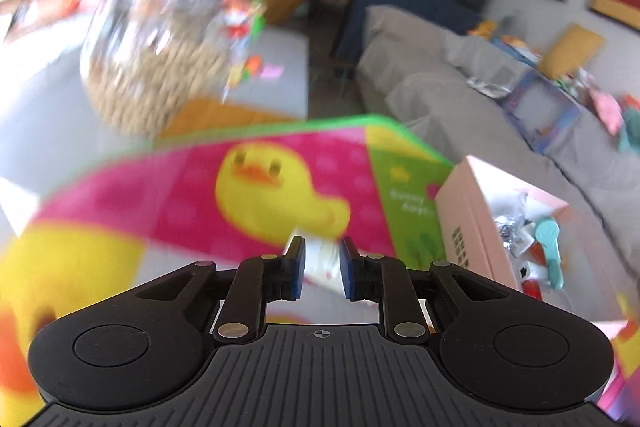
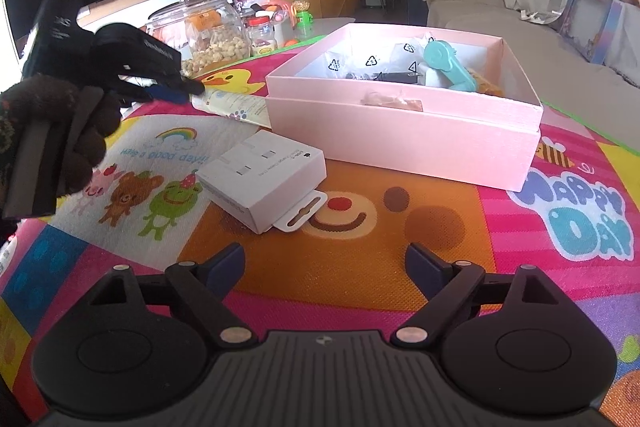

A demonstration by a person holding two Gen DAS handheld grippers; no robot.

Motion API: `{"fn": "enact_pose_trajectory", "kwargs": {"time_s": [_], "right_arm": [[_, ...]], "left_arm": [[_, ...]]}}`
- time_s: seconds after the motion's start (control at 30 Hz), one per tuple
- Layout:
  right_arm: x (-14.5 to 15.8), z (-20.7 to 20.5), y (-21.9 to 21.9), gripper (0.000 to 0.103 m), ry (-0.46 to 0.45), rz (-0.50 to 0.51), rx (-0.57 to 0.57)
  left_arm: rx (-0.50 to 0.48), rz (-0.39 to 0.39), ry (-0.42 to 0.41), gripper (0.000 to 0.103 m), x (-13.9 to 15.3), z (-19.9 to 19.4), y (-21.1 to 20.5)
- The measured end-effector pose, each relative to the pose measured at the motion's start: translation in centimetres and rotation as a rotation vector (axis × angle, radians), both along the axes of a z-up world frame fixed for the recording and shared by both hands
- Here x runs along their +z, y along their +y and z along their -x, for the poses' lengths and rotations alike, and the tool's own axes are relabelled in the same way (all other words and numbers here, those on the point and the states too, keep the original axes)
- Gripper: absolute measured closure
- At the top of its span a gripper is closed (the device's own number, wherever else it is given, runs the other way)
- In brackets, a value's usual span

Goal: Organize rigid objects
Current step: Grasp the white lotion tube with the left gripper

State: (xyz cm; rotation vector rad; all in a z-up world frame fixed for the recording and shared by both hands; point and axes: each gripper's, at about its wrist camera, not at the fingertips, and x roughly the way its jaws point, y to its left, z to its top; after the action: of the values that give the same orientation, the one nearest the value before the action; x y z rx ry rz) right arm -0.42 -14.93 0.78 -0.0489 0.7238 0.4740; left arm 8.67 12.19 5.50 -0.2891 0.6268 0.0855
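My left gripper [image 1: 322, 259]: clamping the end of a flat cream printed packet [image 2: 230, 105], lifting it beside the open pink cardboard box [image 2: 404, 131] | my right gripper [image 2: 325, 265]: hanging wide open, empty, over the colourful cartoon play mat [image 2: 360, 223] | small white rectangular carton [image 2: 262, 179]: lying on mat, near the pink box.

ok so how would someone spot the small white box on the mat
Find the big pink box on the cartoon mat. Just in front of its left corner, apart from it, lies the white box, flat, with a hang tab. The cream tube behind it is thinner, pinched by the left gripper.
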Motion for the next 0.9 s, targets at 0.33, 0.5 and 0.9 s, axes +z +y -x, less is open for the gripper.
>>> {"fn": "enact_pose_trajectory", "kwargs": {"time_s": [0.33, 0.5, 0.9], "right_arm": [[0.0, 0.0, 0.1, 0.014, -0.002, 0.005, -0.005], [0.0, -0.1, 0.1, 0.010, 0.005, -0.001, 0.006], [-0.2, 0.0, 1.0, 0.009, -0.005, 0.059, 0.013]], "left_arm": [[-0.235, 0.039, 0.162, 0.083, -2.0, -6.9, 2.7], [-0.363, 0.112, 0.181, 0.083, -2.7, -2.1, 3.0], [-0.450, -0.102, 0.065, 0.082, 0.6, 3.4, -2.1]]}}
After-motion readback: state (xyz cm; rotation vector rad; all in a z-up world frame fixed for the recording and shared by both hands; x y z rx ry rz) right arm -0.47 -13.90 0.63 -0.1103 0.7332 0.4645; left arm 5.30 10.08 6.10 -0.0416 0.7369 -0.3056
